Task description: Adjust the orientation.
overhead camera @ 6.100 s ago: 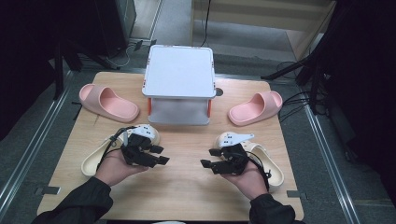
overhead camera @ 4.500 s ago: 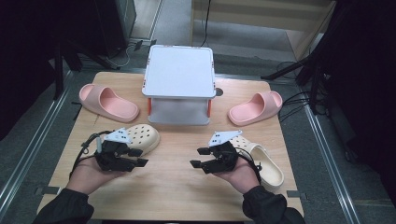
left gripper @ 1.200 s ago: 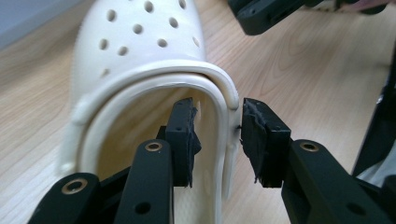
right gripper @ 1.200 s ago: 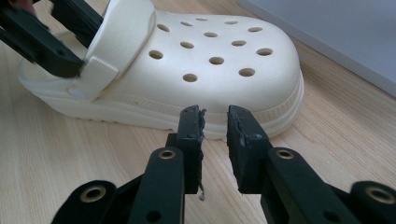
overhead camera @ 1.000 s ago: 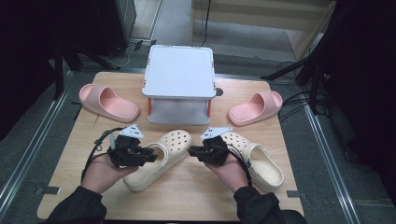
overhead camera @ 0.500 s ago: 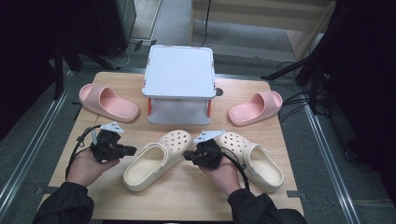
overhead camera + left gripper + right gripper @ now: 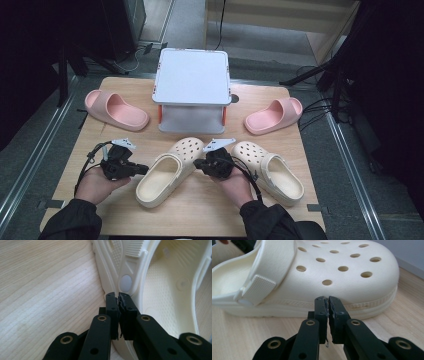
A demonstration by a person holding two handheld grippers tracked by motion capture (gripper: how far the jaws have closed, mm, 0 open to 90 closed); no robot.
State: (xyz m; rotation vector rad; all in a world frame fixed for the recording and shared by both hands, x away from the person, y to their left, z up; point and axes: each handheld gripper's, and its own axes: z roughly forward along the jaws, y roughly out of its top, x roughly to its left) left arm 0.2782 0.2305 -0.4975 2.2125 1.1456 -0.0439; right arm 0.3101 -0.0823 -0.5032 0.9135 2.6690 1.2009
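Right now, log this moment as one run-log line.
left gripper: shut, at left clog | right gripper: shut, beside same clog | right clog: untouched

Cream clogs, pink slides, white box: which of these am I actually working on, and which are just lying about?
In the job:
- left cream perforated foam clog, with the shut left gripper at its side
- right cream perforated foam clog
- shut right gripper, between the clogs

Lying about:
- two pink foam slides
- white lidded plastic box

Matt foam-like cream clog (image 7: 324,277) w/ ribbed strap, pale wood-grain table (image 7: 37,290), black plastic jaws
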